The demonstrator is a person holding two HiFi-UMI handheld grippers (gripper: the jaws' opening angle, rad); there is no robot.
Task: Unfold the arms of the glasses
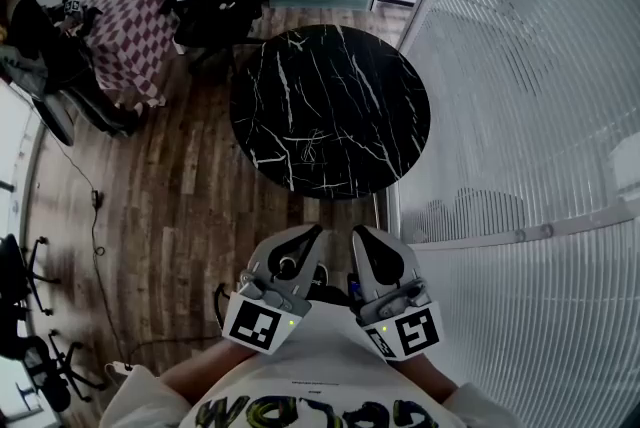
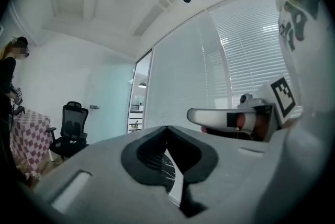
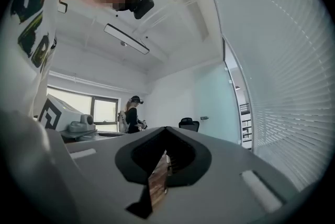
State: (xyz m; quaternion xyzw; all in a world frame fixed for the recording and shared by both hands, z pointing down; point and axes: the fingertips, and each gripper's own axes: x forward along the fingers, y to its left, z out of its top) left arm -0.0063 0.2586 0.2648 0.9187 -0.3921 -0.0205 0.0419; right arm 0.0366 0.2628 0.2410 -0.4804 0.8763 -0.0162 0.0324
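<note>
The head view alone shows a round black marble table (image 1: 330,106), white-veined, on a plank floor (image 1: 170,186), with the left gripper (image 1: 312,238) and right gripper (image 1: 362,238) side by side at the chest. The left gripper view shows smooth grey jaws pressed together, empty. The right gripper view shows the same, beside slatted blinds (image 3: 282,87). I cannot tell where the glasses are.
</note>
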